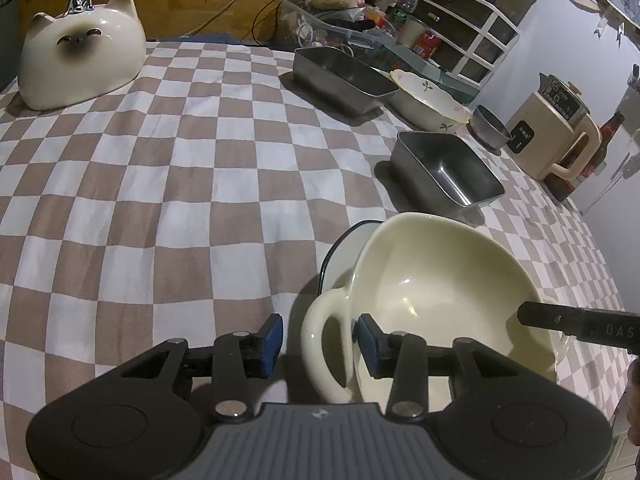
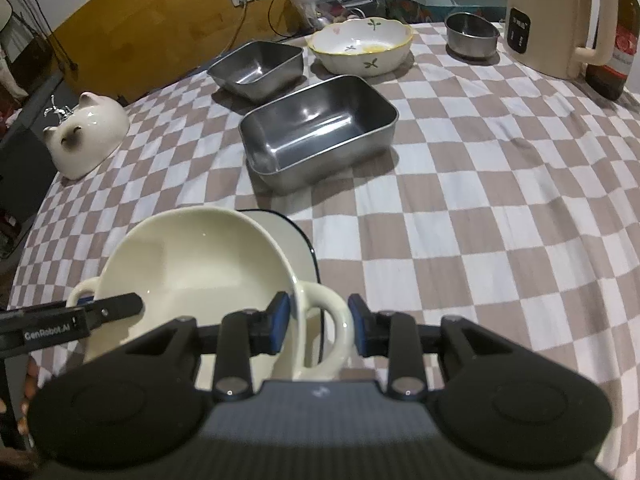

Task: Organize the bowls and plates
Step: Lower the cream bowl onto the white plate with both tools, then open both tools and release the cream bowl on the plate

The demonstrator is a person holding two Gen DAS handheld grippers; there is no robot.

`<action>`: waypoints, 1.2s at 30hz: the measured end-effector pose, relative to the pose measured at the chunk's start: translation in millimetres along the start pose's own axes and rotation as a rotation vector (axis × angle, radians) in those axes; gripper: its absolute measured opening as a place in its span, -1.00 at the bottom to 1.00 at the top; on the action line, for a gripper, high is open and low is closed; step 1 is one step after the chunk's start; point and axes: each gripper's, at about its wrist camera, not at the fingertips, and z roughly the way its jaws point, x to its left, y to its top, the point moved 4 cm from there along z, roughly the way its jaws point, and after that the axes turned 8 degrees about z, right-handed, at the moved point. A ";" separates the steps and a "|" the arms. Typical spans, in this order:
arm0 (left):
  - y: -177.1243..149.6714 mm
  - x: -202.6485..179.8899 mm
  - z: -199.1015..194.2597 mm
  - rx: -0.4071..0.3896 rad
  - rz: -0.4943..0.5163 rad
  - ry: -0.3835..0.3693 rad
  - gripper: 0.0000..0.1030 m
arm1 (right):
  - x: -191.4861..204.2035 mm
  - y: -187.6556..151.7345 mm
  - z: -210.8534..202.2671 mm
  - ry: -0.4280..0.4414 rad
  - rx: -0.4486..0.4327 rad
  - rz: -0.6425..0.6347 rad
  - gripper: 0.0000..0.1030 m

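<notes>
At the bottom centre of each wrist view, the left claw (image 1: 320, 340) and right claw (image 2: 318, 322) each straddle, spread and not pinching, a loop handle of the cream two-handled ceramic bowl (image 1: 448, 292) sitting on the checkered-cloth desk (image 1: 180, 184), with the rectangular steel tray (image 2: 320, 132) beyond.

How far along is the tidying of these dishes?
Early on. Done: the cream bowl sits stacked on a dark-rimmed dish. In hand: both tongs, left and right, straddle the bowl's handles, pads not pressing. Left: two steel trays, the flowered bowl and the small steel bowl lie scattered.
</notes>
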 end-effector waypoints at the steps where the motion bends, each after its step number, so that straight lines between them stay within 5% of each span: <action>1: 0.0 -0.2 -0.1 0.000 0.000 0.001 -0.15 | 0.5 -0.7 -0.5 0.001 -0.003 -0.002 -0.29; 7: 1.9 -3.1 -0.8 0.014 0.015 0.025 -0.15 | -1.9 0.2 -1.2 0.013 -0.002 0.012 -0.27; 10: 3.3 -4.6 -3.9 0.017 0.029 0.049 -0.08 | -4.9 0.9 0.1 -0.006 -0.001 0.009 0.03; 15: 4.5 -0.7 -13.6 -0.004 -0.001 0.049 0.74 | -5.7 -1.6 -3.0 -0.016 -0.006 0.006 0.12; 23: -2.5 -8.6 -21.4 0.002 0.013 0.043 0.97 | 0.1 -9.5 -11.5 0.009 -0.039 -0.024 0.51; 28: -9.1 -12.4 -26.2 0.007 0.016 0.042 1.00 | 3.4 -11.1 -20.9 0.010 -0.079 -0.049 0.92; 36: -17.6 -17.8 -40.3 -0.016 0.012 0.037 1.00 | -1.3 -19.9 -36.0 0.009 -0.109 -0.043 0.99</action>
